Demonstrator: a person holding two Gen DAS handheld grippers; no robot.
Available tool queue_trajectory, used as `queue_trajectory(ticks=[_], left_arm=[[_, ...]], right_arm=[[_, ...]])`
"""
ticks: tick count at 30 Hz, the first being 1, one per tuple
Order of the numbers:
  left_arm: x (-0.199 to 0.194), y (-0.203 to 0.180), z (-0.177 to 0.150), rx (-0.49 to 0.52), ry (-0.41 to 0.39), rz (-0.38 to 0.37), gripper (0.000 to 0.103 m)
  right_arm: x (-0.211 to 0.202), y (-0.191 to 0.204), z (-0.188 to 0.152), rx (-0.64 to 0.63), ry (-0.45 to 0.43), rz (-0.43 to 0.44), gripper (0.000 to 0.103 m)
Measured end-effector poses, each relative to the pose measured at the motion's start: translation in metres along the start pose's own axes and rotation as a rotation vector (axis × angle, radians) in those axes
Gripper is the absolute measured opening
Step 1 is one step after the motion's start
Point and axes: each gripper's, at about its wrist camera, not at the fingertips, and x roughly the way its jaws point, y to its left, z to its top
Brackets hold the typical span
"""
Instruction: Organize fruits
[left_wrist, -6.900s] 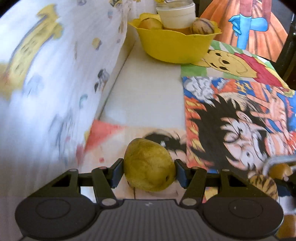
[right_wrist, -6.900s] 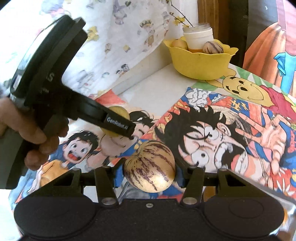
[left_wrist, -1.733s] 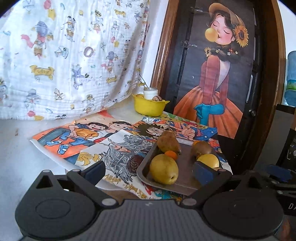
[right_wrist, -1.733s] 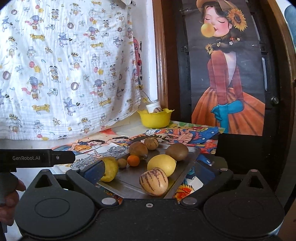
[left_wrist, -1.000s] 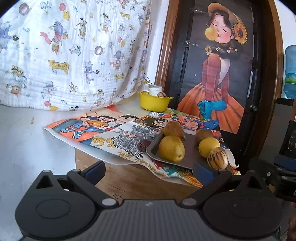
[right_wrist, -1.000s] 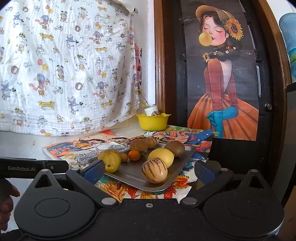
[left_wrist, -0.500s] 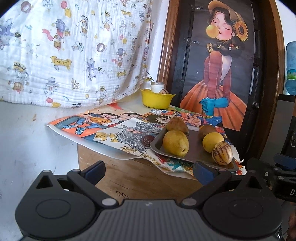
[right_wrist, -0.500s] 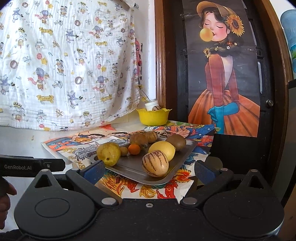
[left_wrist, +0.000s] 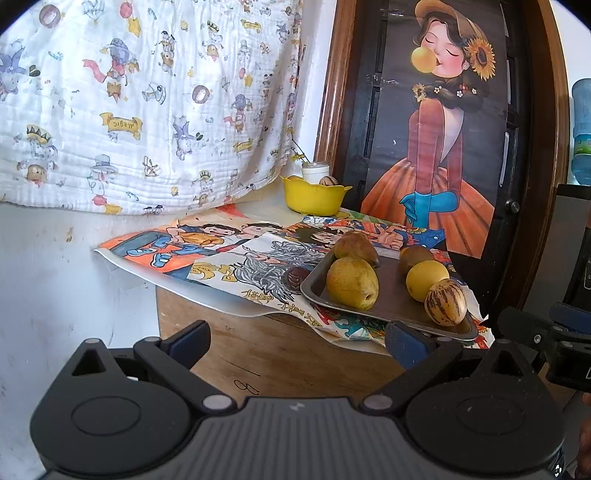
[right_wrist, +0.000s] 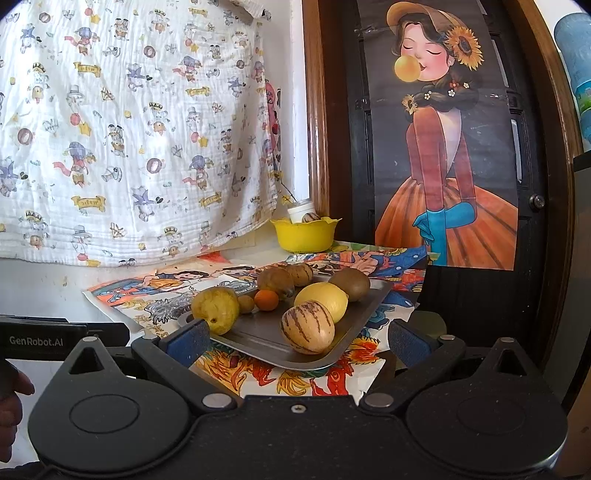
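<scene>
— Where is the fruit?

— All of it that matters lies on the metal tray (right_wrist: 258, 338), which sits on comic posters (left_wrist: 207, 243) spread over a wooden table (left_wrist: 258, 350). At the near edge rests a striped melon (right_wrist: 307, 326), touching a lemon (right_wrist: 322, 295) behind it. A kiwi (right_wrist: 349, 283) lies just beyond the lemon.

— And the pear?

— The yellow pear (right_wrist: 216, 309) sits at the tray's left end, stem end down toward the rim. Beside it are a small brownish fruit (right_wrist: 245, 303) and a little orange one (right_wrist: 266, 299); behind those, a brown pear (right_wrist: 275, 280) and a second striped fruit (right_wrist: 300, 274).

— What are the tools doing?

— The left gripper (left_wrist: 297, 341) is spread wide, with nothing between its blue pads, and hangs in front of the table edge, well short of the tray. The right gripper (right_wrist: 297, 341) is equally wide and empty, held low before the tray's near corner.

— Anything farther back?

— A yellow bowl (right_wrist: 304, 236) stands at the rear of the table near the patterned cloth (right_wrist: 129, 129), holding a white jar (right_wrist: 300, 211) and one more striped fruit. A person's fingers (right_wrist: 11, 402) show at the left edge, under the other tool's handle.
</scene>
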Motion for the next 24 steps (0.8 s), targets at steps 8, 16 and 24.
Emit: queue_trajectory(ticks=[8, 16, 24], left_arm=[[-0.0003, -0.0001, 0.0004, 0.005, 0.000, 0.000, 0.103], [-0.0006, -0.0006, 0.0001, 0.006, 0.002, 0.000, 0.103], [-0.0002, 0.0002, -0.0003, 0.006, 0.003, 0.002, 0.103]], right_arm=[[-0.0006, 0.0004, 0.0000, 0.000, -0.002, 0.000, 0.102], [-0.0005, 0.0017, 0.0003, 0.000, 0.000, 0.001, 0.102], [-0.0008, 0.0050, 0.0012, 0.000, 0.002, 0.006, 0.102]])
